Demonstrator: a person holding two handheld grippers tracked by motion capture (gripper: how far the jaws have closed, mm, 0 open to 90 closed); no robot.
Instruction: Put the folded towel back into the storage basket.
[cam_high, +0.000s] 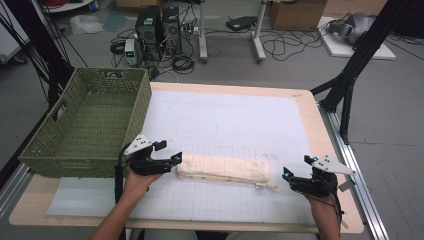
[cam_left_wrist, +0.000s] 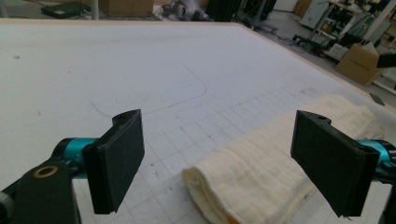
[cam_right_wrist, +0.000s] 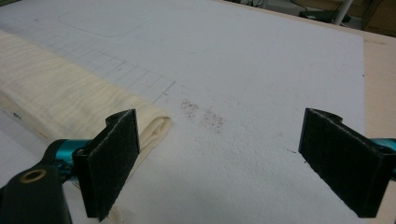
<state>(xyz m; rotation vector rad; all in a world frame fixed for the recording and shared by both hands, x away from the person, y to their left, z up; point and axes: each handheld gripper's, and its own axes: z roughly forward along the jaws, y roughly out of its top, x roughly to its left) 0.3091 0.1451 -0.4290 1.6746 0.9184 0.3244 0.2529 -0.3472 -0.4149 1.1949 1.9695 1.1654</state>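
A cream folded towel lies as a long strip on the white gridded mat, near the table's front. My left gripper is open at the towel's left end; in the left gripper view the towel reaches in between the jaws of the left gripper. My right gripper is open just right of the towel's right end, a short gap away. In the right gripper view the towel's end sits behind the left jaw of the right gripper, with bare mat between the jaws.
A green woven basket stands empty at the table's left, right behind my left hand. The table's right edge runs close to my right gripper. Beyond the table lie computer towers, cables and boxes on the floor.
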